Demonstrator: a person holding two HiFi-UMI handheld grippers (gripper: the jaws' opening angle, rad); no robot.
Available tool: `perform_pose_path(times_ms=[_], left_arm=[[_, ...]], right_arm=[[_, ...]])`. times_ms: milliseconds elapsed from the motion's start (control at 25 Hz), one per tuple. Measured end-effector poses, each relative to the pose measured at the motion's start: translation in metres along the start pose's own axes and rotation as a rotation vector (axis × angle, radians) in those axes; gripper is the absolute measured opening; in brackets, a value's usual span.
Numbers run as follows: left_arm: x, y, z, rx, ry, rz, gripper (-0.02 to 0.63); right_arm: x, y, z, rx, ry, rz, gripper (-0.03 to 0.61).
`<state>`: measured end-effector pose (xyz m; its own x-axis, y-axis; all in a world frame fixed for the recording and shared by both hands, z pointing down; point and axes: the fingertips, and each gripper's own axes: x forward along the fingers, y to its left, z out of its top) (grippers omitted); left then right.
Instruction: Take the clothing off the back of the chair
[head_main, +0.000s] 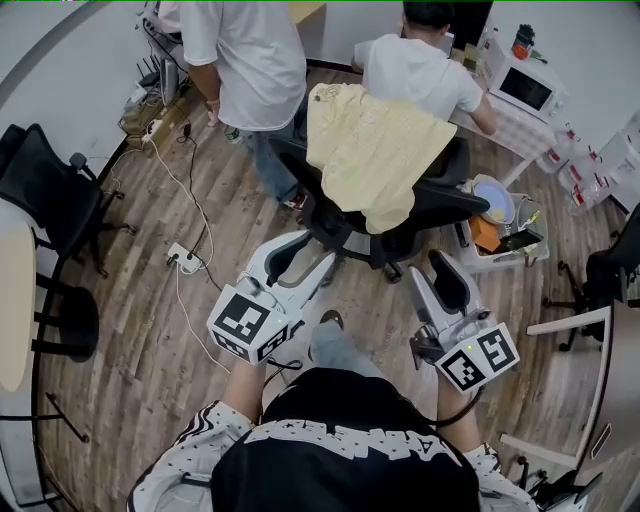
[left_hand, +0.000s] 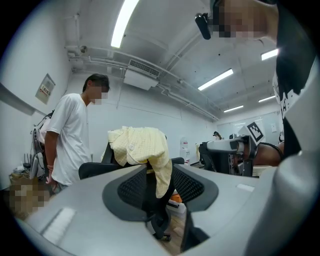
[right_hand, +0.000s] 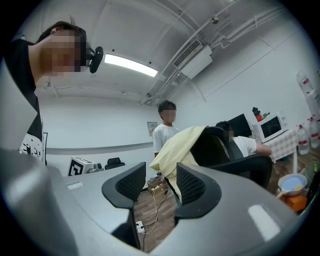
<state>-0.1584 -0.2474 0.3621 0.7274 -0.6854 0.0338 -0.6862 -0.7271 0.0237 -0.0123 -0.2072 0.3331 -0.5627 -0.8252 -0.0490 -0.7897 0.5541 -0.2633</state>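
A pale yellow garment (head_main: 370, 150) hangs over the back of a black office chair (head_main: 440, 205) in the middle of the head view. Both grippers are held level, short of the chair and apart from the cloth. My left gripper (head_main: 305, 245) is open and empty. In the left gripper view the garment (left_hand: 142, 147) shows beyond the gap of the left gripper (left_hand: 160, 185), draped on the chair (left_hand: 95, 169). My right gripper (head_main: 440, 262) is open and empty as well. Past the right gripper (right_hand: 161, 187) in its own view, the garment (right_hand: 177, 150) hangs down the chair back (right_hand: 220, 150).
A standing person in a white shirt (head_main: 245, 60) is just left of the chair; a seated person (head_main: 420, 70) is behind it at a table with a microwave (head_main: 525, 90). A power strip (head_main: 185, 260) and cables lie on the floor. Another black chair (head_main: 50, 190) stands left; a bin holding a bowl (head_main: 495, 205) sits right.
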Motion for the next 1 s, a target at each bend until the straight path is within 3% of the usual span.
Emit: perform_pose_path(times_ms=[520, 720, 800, 1000], left_arm=[[0.036, 0.063, 0.012, 0.046, 0.002, 0.035, 0.242], [0.047, 0.082, 0.019, -0.015, -0.039, 0.014, 0.244], [0.054, 0.09, 0.022, -0.026, -0.054, 0.022, 0.275], [0.074, 0.096, 0.02, -0.06, -0.041, -0.024, 0.296]], right_arm=[[0.062, -0.027, 0.0, 0.031, -0.004, 0.022, 0.235], [0.082, -0.032, 0.001, 0.041, -0.008, 0.015, 0.258], [0.088, -0.034, 0.001, 0.049, -0.008, 0.018, 0.267], [0.099, -0.036, 0.001, 0.077, -0.018, 0.031, 0.27]])
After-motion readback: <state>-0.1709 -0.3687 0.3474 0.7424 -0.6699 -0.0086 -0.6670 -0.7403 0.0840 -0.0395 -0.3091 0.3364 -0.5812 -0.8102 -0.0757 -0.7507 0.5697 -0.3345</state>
